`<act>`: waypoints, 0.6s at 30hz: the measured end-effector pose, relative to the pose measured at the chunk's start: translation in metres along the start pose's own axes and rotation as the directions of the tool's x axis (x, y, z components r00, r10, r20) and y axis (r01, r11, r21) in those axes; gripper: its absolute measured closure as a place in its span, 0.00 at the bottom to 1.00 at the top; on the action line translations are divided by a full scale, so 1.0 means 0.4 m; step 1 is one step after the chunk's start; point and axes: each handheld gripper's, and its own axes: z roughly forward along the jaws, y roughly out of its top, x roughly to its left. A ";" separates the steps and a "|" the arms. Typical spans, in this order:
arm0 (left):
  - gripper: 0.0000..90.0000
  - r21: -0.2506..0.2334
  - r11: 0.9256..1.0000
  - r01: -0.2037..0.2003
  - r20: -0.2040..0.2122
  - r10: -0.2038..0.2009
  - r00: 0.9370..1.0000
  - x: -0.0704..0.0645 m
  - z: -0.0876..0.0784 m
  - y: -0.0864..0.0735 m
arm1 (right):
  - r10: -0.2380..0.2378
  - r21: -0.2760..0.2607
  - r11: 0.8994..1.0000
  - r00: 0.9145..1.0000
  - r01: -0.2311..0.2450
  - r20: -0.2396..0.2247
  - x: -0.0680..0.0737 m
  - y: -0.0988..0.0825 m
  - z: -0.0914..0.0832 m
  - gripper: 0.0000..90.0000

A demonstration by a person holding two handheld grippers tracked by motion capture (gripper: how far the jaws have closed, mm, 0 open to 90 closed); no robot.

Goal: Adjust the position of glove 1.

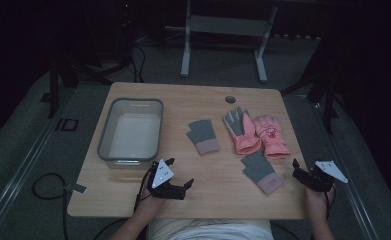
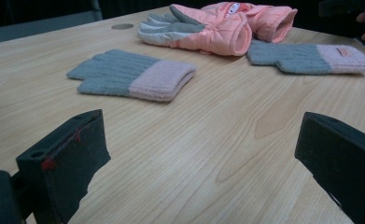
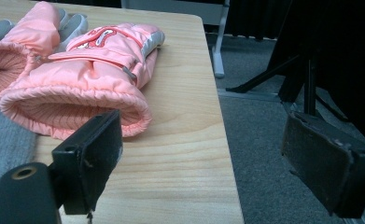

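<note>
Two grey knit gloves with pink cuffs lie on the wooden table: one near the middle (image 1: 203, 136) (image 2: 133, 74), one nearer the front right (image 1: 261, 172) (image 2: 311, 58). Between them, farther back, lie two pink padded gloves side by side, one palm-up (image 1: 240, 131) and one (image 1: 271, 136) (image 3: 77, 79) with a print on its back. My left gripper (image 1: 180, 172) (image 2: 203, 158) rests low at the front of the table, open, with bare wood between its jaws. My right gripper (image 1: 299, 170) (image 3: 208, 158) is at the table's right front edge, open and holding nothing, its left jaw close to the pink glove's cuff.
A clear plastic bin (image 1: 107, 131) stands on the left of the table with nothing visible in it. A round cable hole (image 1: 230, 99) sits near the far edge. The table's right edge (image 3: 224, 140) drops to grey carpet. A metal frame's legs (image 1: 185, 55) stand behind the table.
</note>
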 end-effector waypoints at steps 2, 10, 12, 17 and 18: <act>0.02 0.001 1.000 0.000 -0.002 0.000 1.000 -0.001 0.001 0.000 | -0.013 0.013 1.000 1.000 0.013 0.006 0.004 0.000 -0.001 0.14; 0.02 0.005 1.000 -0.025 -0.008 0.025 1.000 -0.007 0.002 0.001 | -0.034 0.042 0.999 0.997 0.032 0.065 0.008 -0.004 -0.008 0.14; 0.02 0.006 1.000 -0.023 -0.008 0.023 1.000 -0.006 0.002 0.001 | -0.035 0.043 0.999 0.997 0.032 0.075 0.008 -0.004 -0.009 0.14; 0.02 0.007 1.000 -0.025 -0.009 0.025 1.000 -0.007 0.002 0.001 | -0.028 0.052 0.998 0.996 0.023 0.088 0.007 -0.003 -0.010 0.14; 0.02 0.007 1.000 -0.026 -0.008 0.026 1.000 -0.007 0.002 0.001 | -0.026 0.052 0.998 0.996 0.022 0.082 0.007 -0.003 -0.011 0.14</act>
